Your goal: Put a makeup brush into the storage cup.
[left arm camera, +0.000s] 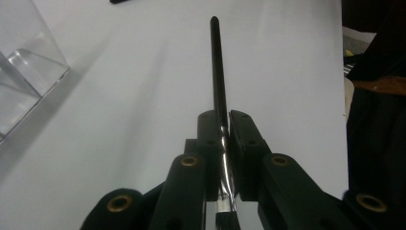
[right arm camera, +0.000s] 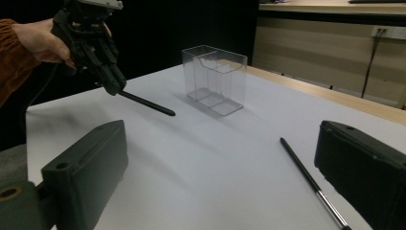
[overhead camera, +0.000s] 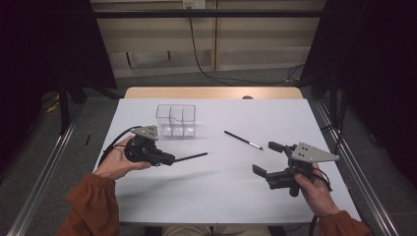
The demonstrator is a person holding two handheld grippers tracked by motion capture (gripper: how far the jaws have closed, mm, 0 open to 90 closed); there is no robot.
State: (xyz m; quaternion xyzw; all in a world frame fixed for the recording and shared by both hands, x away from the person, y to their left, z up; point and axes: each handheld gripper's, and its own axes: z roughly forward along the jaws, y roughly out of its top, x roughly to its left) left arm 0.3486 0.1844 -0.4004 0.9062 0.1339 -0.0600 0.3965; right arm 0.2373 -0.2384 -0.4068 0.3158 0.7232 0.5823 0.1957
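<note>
Left gripper [overhead camera: 169, 158]: fingers [left arm camera: 210, 143] clenched on a slim black pen [overhead camera: 191, 157], which projects level beyond the fingertips. The clear plastic three-compartment box [overhead camera: 176, 119] stands just beside and behind those fingers. Right gripper [overhead camera: 268, 158]: fingers released, holding nothing; a second black pen [overhead camera: 243, 139] lies on the white bench [overhead camera: 216, 191] just ahead of them, long axis slanting across their gap.
</note>
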